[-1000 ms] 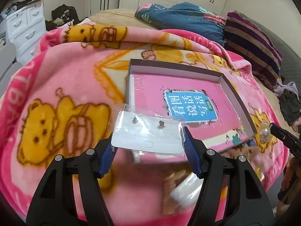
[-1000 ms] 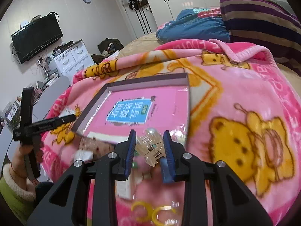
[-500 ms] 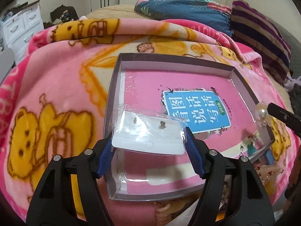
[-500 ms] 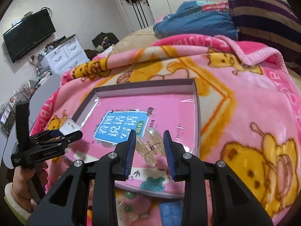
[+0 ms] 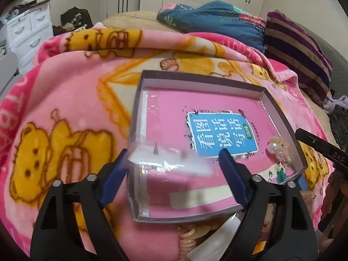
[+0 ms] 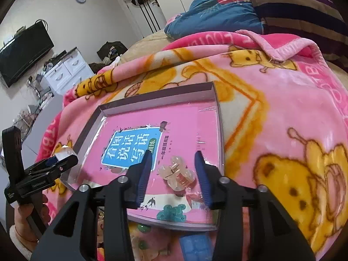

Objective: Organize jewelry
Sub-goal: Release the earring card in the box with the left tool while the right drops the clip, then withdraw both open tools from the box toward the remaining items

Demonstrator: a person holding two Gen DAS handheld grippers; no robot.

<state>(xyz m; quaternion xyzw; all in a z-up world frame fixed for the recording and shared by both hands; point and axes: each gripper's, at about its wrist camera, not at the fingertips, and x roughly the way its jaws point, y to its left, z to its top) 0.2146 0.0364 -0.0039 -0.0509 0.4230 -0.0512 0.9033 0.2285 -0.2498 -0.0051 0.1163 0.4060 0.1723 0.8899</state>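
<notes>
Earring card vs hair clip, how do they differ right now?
The earring card is flat, white and blurred between the left gripper's open jaws; the hair clip is chunky, translucent and sharp between the right gripper's. Both grippers just opened over the box.

Bed [image 6: 141, 43] under a pink bear-print blanket [image 5: 65, 100], shallow box [image 6: 161, 96] lying on the blanket, blue quilt [image 5: 213, 19] and striped pillow [image 5: 298, 50] at the far end
</notes>
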